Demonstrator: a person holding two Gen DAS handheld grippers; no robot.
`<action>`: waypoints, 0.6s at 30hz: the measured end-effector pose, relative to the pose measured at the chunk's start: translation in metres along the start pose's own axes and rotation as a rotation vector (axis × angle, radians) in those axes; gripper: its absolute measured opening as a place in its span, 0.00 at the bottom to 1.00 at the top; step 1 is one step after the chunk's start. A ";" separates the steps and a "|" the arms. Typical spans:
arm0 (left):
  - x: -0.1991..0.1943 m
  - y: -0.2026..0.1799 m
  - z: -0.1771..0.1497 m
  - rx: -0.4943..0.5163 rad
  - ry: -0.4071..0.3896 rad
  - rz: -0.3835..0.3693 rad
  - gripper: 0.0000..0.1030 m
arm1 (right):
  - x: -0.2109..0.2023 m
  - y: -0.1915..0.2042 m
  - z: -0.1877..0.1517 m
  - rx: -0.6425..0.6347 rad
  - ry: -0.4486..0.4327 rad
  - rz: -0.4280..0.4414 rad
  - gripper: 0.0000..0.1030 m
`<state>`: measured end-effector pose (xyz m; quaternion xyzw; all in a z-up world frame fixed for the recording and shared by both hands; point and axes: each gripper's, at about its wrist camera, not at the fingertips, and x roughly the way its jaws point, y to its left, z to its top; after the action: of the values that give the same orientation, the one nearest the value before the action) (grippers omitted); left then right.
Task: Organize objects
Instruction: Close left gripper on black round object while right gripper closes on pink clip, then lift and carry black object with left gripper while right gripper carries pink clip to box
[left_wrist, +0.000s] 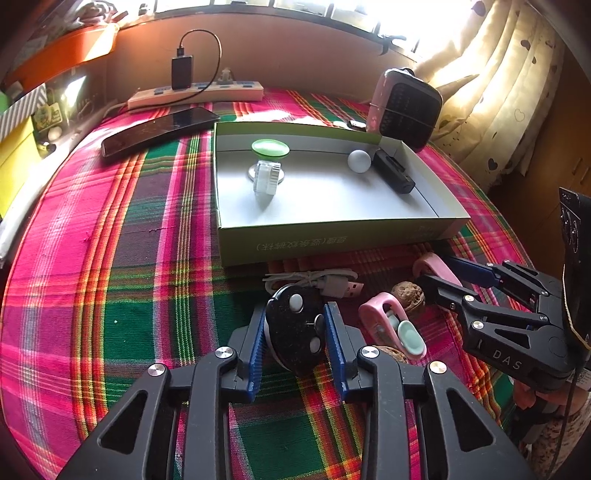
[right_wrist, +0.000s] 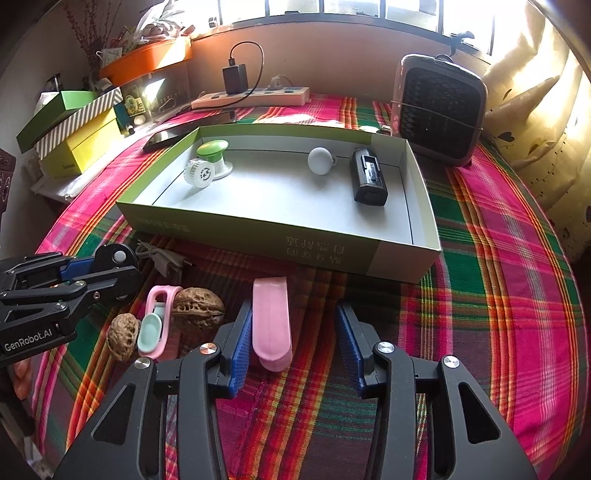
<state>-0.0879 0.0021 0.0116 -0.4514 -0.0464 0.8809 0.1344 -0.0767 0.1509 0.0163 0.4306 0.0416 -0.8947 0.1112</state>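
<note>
My left gripper (left_wrist: 294, 309) is shut on a round black key fob (left_wrist: 291, 332) with pale buttons that rests on the plaid cloth, a blue pad pressed to each side. My right gripper (right_wrist: 293, 308) is open around a pink oblong piece (right_wrist: 271, 325). Its left pad touches the piece and its right pad stands well clear. Between the two grippers lie a pink and mint clip (right_wrist: 155, 325), two walnuts (right_wrist: 197, 308) and a white USB cable (left_wrist: 317, 282). The shallow green box (right_wrist: 258, 240) beyond holds a green knob (right_wrist: 212, 149), a white cap (right_wrist: 199, 173), a white ball (right_wrist: 320, 160) and a black device (right_wrist: 369, 181).
A phone (left_wrist: 159, 129) and a power strip (left_wrist: 195, 94) with a charger lie behind the box on the left. A pink fan heater (right_wrist: 439, 110) stands at the back right by the curtain. Stacked boxes (right_wrist: 74, 136) sit off the table's left edge.
</note>
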 end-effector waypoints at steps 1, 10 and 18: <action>0.000 0.000 0.000 0.000 0.000 0.000 0.27 | 0.000 0.000 0.000 0.001 -0.001 -0.001 0.36; 0.000 -0.001 0.000 0.000 -0.001 0.001 0.27 | 0.000 0.000 0.000 0.004 -0.004 0.005 0.19; 0.000 -0.001 0.000 0.000 -0.001 0.001 0.27 | 0.000 -0.001 0.000 0.006 -0.005 0.007 0.18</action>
<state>-0.0873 0.0031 0.0116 -0.4509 -0.0463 0.8813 0.1338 -0.0773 0.1518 0.0164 0.4290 0.0369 -0.8954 0.1132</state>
